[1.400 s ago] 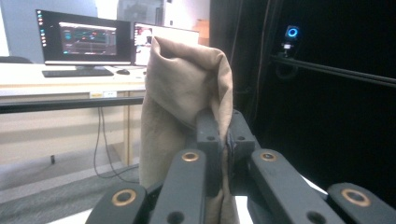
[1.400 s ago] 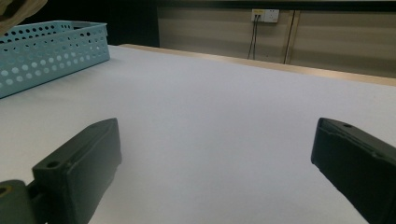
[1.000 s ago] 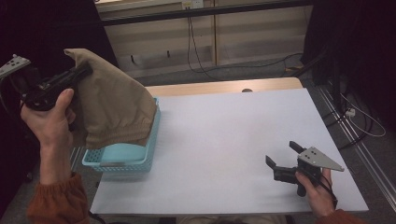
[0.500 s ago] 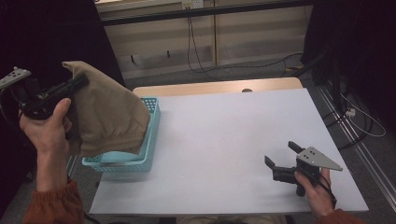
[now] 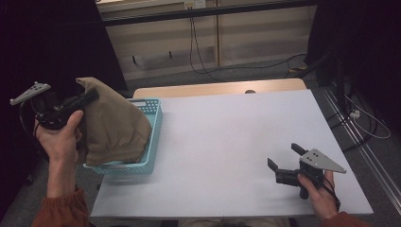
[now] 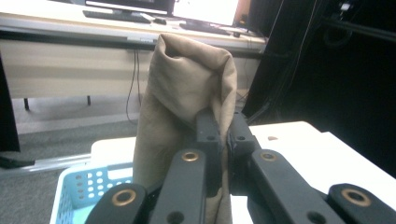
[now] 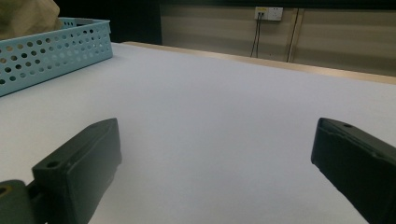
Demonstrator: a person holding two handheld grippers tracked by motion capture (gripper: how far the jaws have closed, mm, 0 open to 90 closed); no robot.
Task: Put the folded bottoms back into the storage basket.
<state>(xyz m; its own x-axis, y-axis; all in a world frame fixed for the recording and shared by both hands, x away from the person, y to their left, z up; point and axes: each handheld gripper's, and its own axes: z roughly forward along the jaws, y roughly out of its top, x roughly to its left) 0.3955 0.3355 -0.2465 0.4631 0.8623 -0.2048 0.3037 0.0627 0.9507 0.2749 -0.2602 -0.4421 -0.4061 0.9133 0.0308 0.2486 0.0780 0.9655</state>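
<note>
High view, left to right. At far left the left hand (image 5: 59,142) holds the left gripper (image 5: 87,97) raised beside the tabletop's (image 5: 227,142) edge. Its fingers (image 6: 208,128) are clamped together on a fold near the top of a tan cloth (image 5: 113,127), which the left gripper view shows bunched into a peak above the pinch point. The cloth hangs from this grip, and its lower part rests inside the light blue perforated basket (image 5: 153,123) standing at the left edge of the tabletop.

The cloth appears soft, limp and light. It should drape and fold under its own weight rather than keep a shape, and it is unlikely to be damaged by squeezing. A pinch on a gathered fold or hem, as here, seems the sound place to hold it; a single thin layer could slip out from between the fingers.

The middle of the tabletop is bare white surface. At lower right the right gripper (image 5: 283,163) rests low over the tabletop in the right hand (image 5: 319,191), its fingers (image 7: 79,163) spread wide apart with nothing between them. It lies well apart from both cloth and basket, which stand far across the tabletop in the right gripper view.
</note>
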